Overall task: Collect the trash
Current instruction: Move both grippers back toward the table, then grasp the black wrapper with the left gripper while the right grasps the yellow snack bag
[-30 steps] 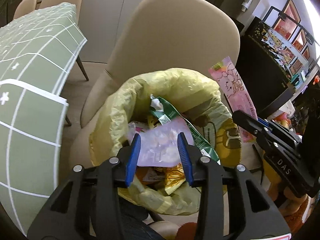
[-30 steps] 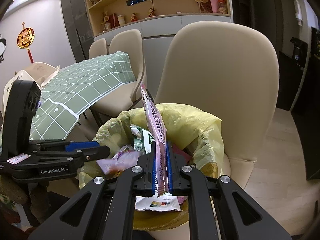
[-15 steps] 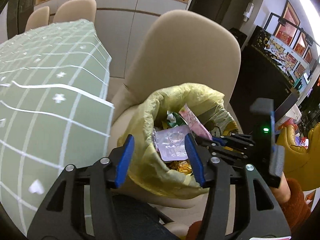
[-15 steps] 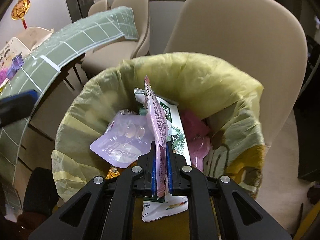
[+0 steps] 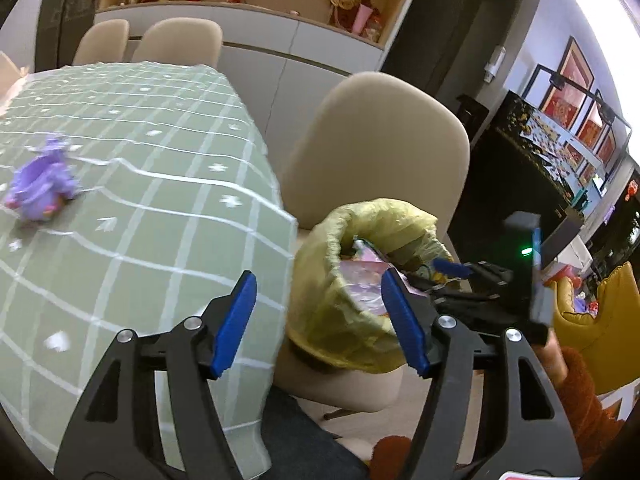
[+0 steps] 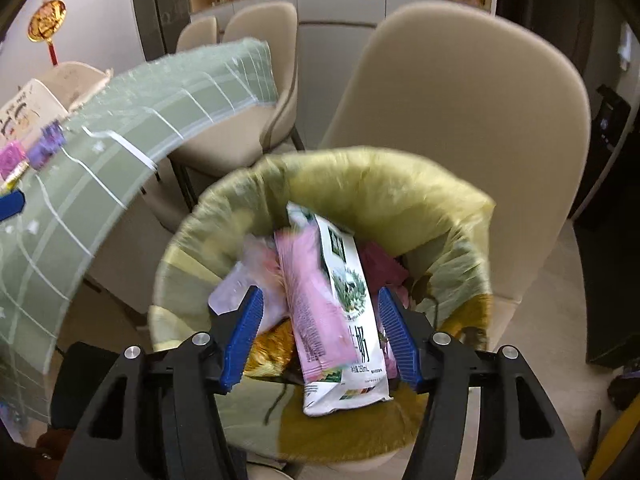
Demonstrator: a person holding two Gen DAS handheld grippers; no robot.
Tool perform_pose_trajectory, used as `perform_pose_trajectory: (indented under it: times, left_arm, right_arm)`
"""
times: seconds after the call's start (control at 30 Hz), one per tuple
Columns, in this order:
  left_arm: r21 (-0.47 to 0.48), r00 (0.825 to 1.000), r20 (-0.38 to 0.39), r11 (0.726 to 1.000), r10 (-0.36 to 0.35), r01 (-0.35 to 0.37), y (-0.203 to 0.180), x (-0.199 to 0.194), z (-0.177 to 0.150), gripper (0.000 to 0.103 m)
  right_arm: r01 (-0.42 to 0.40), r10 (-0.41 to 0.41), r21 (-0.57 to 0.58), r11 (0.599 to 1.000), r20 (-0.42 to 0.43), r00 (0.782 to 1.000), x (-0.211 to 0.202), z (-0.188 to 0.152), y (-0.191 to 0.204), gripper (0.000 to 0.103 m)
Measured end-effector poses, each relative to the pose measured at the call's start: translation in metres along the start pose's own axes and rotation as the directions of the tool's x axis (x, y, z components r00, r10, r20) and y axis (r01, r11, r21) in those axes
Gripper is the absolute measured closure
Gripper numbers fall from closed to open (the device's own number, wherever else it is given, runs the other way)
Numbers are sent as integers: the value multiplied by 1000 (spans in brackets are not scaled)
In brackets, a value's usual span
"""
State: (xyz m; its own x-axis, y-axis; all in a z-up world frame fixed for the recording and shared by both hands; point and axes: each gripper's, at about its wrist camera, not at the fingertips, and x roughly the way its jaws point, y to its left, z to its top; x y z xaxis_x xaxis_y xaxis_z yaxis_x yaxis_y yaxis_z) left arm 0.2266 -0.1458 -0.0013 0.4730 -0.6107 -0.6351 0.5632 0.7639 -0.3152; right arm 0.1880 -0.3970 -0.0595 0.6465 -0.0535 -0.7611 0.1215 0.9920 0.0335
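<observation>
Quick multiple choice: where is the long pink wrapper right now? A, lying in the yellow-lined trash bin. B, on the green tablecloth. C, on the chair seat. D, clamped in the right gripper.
A: the pink wrapper lies loose among the trash in the yellow-lined bin, and the right gripper above it has just been opening, its jaws now wide with no pad touching the wrapper.

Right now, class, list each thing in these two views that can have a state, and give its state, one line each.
Left gripper: open, nothing between its pads; jaws have just been opening.
Right gripper: open over the bin; jaws have just been opening.
Pink wrapper: released, lying in the bin.
Bin bag: open, partly filled.
Purple wrapper: lying on the table.
</observation>
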Motion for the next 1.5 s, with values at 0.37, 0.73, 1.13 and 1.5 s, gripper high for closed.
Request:
perform_pose_trajectory:
  times: [0.37,0.73,1.13,1.5]
  left_arm:
    - [-117,973,142,979,182,-166,106,-115,-18,42]
    - [-378,898,146,862,415,-337,240,-215,-74,41]
    - [-25,937,0,937,350,-350,236,-189,-74,41]
    - [8,917,-15,917,400,-399,252,-185,-69,62]
  right_arm:
    - [-274,285,-117,955,94,954,-49,33,112,46]
    - [-482,526,-415,771,-11,851,-48,36,297,46]
    - [-462,502,-428,776,-23,865,-26,65,361,46]
    - [-462,490,-418,782,-44,871,-3,92,407,46]
